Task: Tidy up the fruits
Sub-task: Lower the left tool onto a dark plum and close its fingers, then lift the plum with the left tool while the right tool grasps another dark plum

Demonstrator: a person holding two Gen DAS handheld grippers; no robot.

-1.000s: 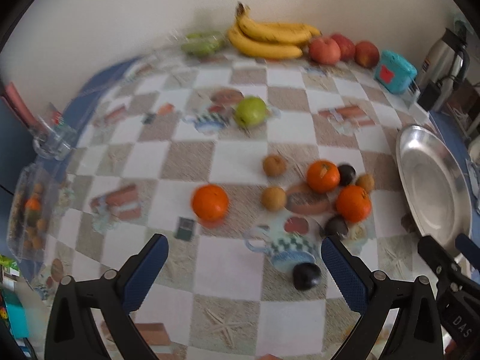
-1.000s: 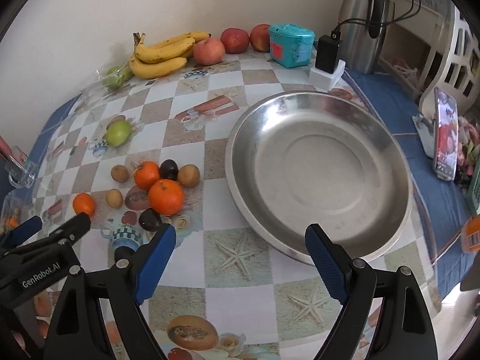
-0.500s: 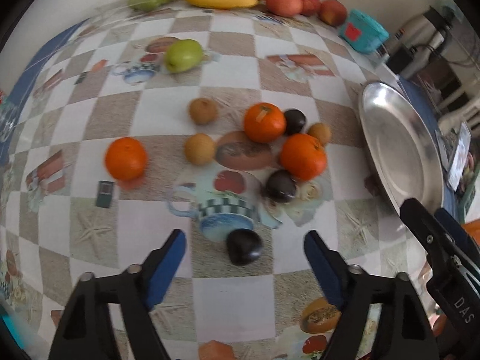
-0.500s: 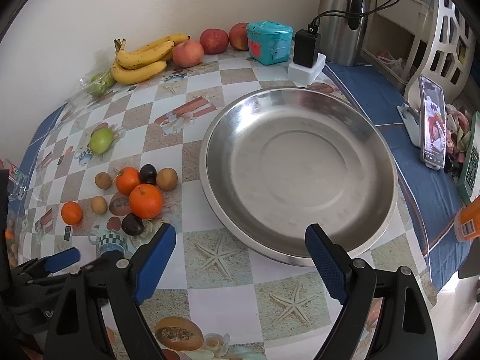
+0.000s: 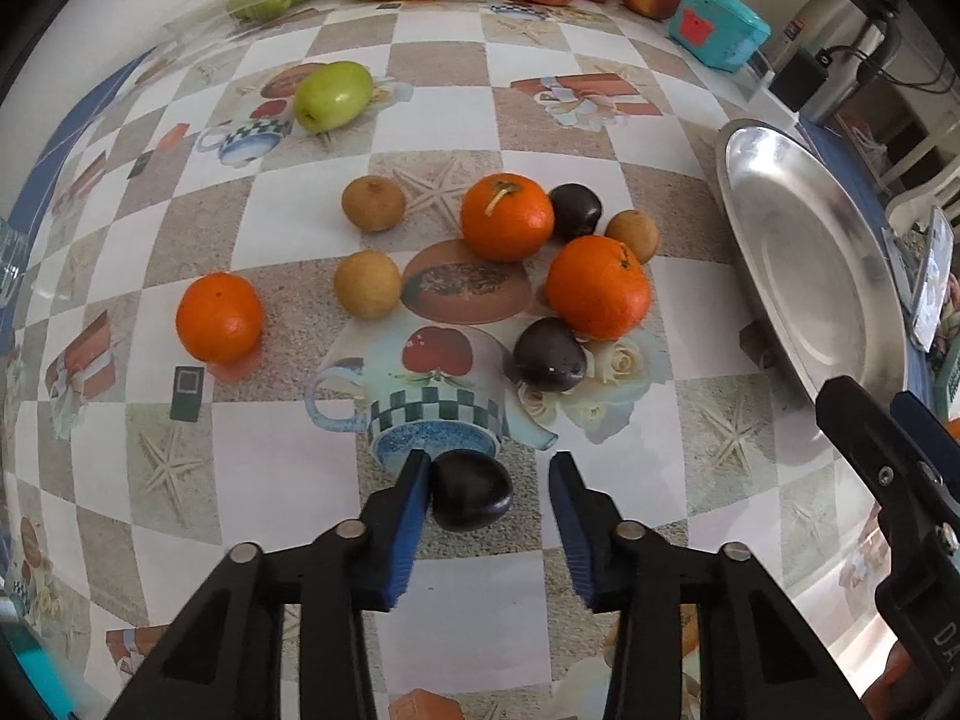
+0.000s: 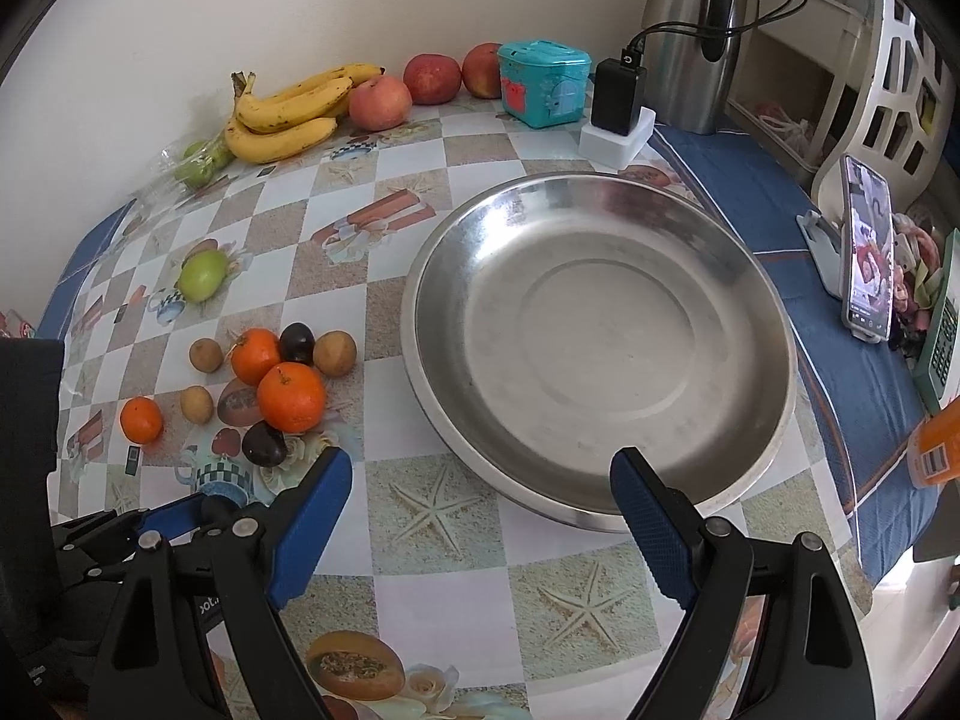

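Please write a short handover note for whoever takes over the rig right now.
Left gripper: open around the nearest dark plum, left pad touching it, right pad apart.
Right gripper: open, holding nothing, over the near rim of the steel dish.
Oranges, small brown fruits and other plums lie loose on the tablecloth.
Done: nothing in the dish.
Left: grasp the plum, then move the fruit over, probably into the dish.

Three oranges (image 5: 507, 216), three dark plums (image 5: 471, 489), three small brown fruits (image 5: 373, 203), one green fruit (image 5: 333, 95), one bunch of bananas (image 6: 288, 111), three red apples (image 6: 380, 101), one steel tray (image 6: 600, 336), two grippers (image 5: 489, 516).
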